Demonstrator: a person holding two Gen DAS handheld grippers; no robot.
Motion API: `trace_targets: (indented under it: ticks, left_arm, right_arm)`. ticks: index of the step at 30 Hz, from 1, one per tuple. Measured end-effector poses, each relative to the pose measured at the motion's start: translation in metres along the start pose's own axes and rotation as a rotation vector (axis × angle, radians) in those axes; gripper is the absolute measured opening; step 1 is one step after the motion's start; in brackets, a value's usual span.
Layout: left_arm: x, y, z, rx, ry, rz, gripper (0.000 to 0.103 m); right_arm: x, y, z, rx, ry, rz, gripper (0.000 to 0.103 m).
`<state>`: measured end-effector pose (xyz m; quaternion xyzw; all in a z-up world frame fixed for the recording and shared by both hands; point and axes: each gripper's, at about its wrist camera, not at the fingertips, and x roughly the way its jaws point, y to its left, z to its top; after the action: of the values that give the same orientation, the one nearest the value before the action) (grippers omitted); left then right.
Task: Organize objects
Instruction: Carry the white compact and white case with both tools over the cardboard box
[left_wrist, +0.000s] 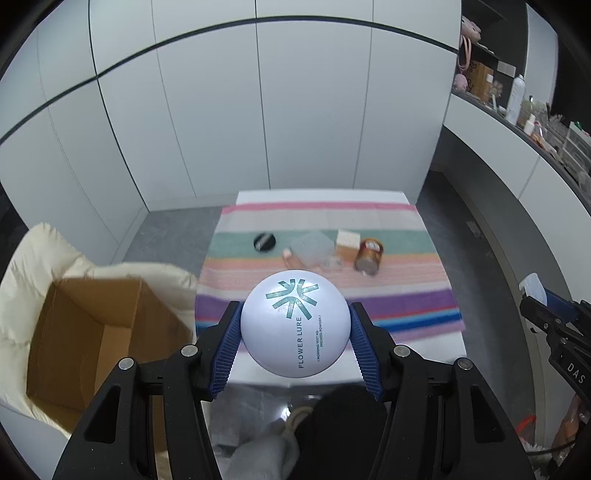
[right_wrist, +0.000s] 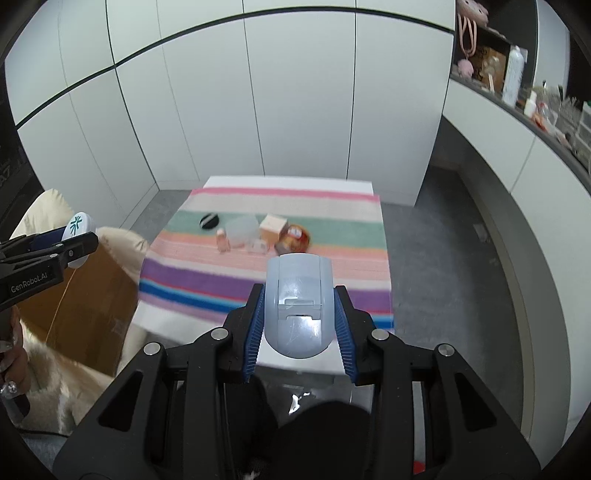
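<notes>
My left gripper is shut on a round white powder compact printed "FLOWER LURE", held above the near edge of the striped cloth. It also shows at the left of the right wrist view. My right gripper is shut on a pale blue-grey plastic case above the cloth's near edge. On the cloth lie a black round compact, a clear lidded box, a small pink bottle, a cream box and a brown can on its side.
An open cardboard box sits left of the table on a cream padded cushion. White cabinet doors stand behind the table. A cluttered shelf runs along the right wall. Grey floor surrounds the table.
</notes>
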<state>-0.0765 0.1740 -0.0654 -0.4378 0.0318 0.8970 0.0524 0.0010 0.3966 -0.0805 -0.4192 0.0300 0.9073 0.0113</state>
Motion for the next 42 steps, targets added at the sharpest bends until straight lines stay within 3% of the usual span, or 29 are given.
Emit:
trace_targets:
  ticks: [7,14,25,32,42]
  left_arm:
    - [-0.015,0.006,-0.031,-0.009,0.044,-0.027,0.058]
    - [-0.021,0.007,-0.035,-0.002,0.039,-0.043,0.058]
    - [-0.024,0.022,-0.038,-0.032,0.041,-0.031,0.058]
    - [-0.030,0.059,-0.051,-0.097,0.055,0.016,0.058]
    - [-0.051,0.142,-0.086,-0.247,0.056,0.130,0.058]
  right_arm:
    - [-0.017,-0.013,-0.038,0.042,0.061,-0.014,0.038]
    - [-0.029,-0.018,-0.041,0.058,0.038,-0.060,0.038]
    - [-0.030,-0.005,-0.043,0.041,0.048,-0.053,0.038]
    - [-0.024,0.024,-0.036,-0.011,0.039,-0.010,0.038]
    - [-0.002,0.117,-0.021,-0.170,0.044,0.117,0.038]
